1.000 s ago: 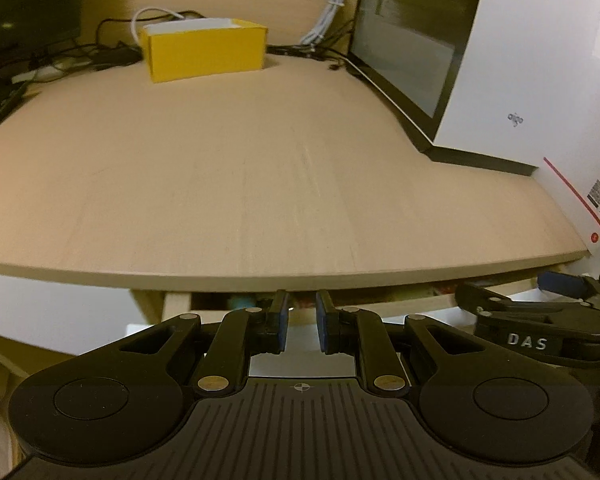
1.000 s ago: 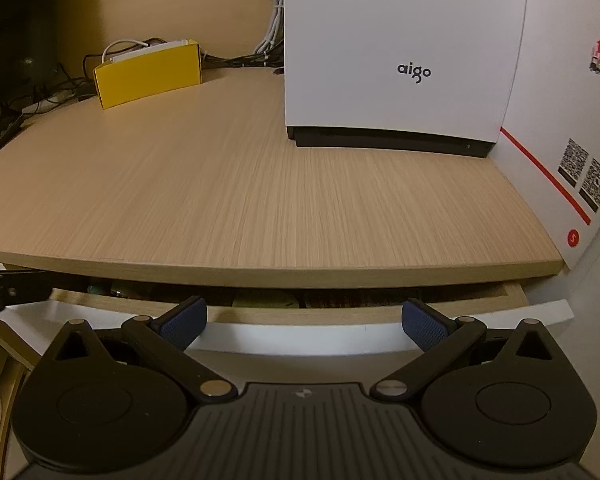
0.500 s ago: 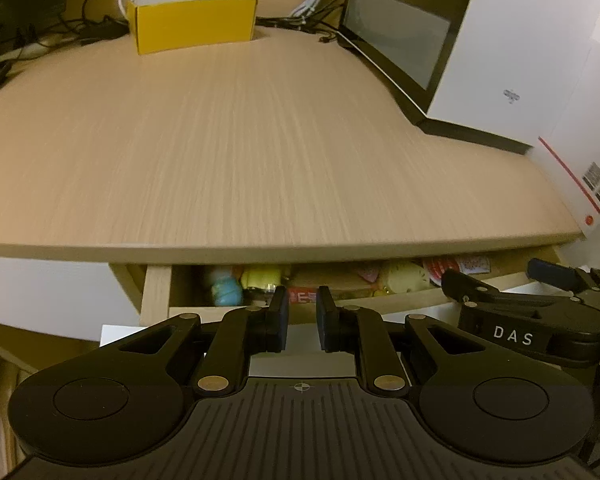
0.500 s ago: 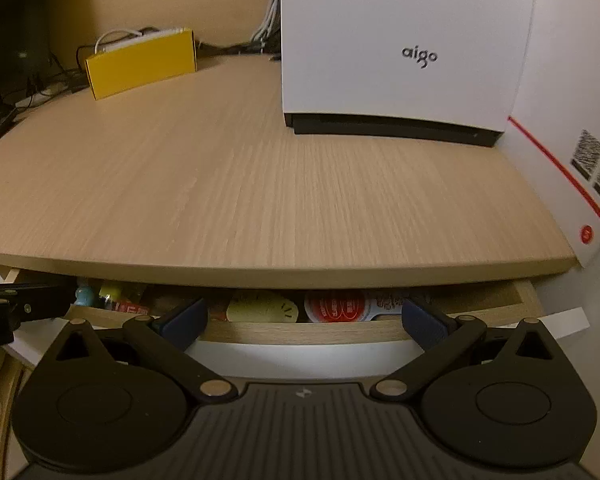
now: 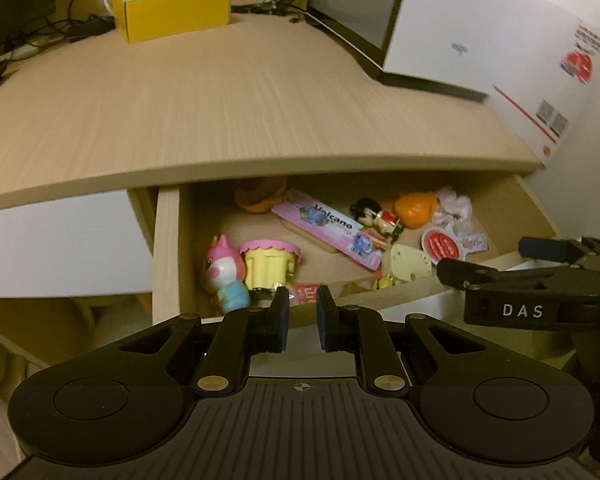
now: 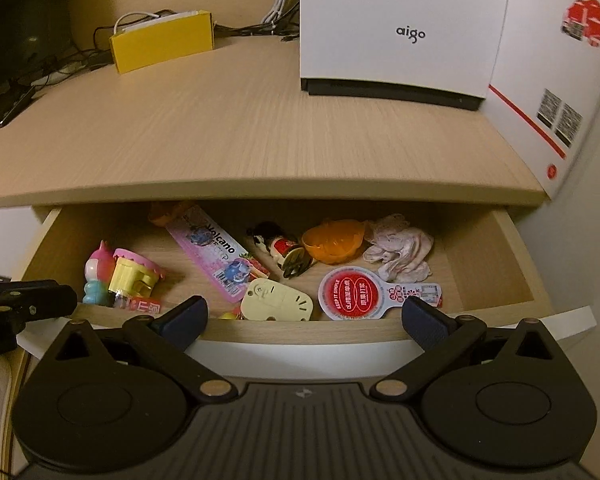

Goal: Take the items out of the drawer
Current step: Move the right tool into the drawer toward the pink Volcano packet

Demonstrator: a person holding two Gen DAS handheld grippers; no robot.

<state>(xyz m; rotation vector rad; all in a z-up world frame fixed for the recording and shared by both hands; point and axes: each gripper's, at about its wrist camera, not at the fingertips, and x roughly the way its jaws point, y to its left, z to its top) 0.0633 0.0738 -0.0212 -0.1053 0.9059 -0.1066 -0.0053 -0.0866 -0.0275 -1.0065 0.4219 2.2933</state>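
Drawer (image 6: 496,232) now pulled open, toys beyond both jaws, left narrowly apart, right wide apart

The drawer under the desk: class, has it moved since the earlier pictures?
Yes. The drawer has slid out from under the fixed desktop edge, toward the camera, uncovering the toys inside.

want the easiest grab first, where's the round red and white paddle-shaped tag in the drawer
In the right wrist view the round red-and-white paddle tag lies flat at the drawer's front, right of centre, beside the pale yellow plastic piece.
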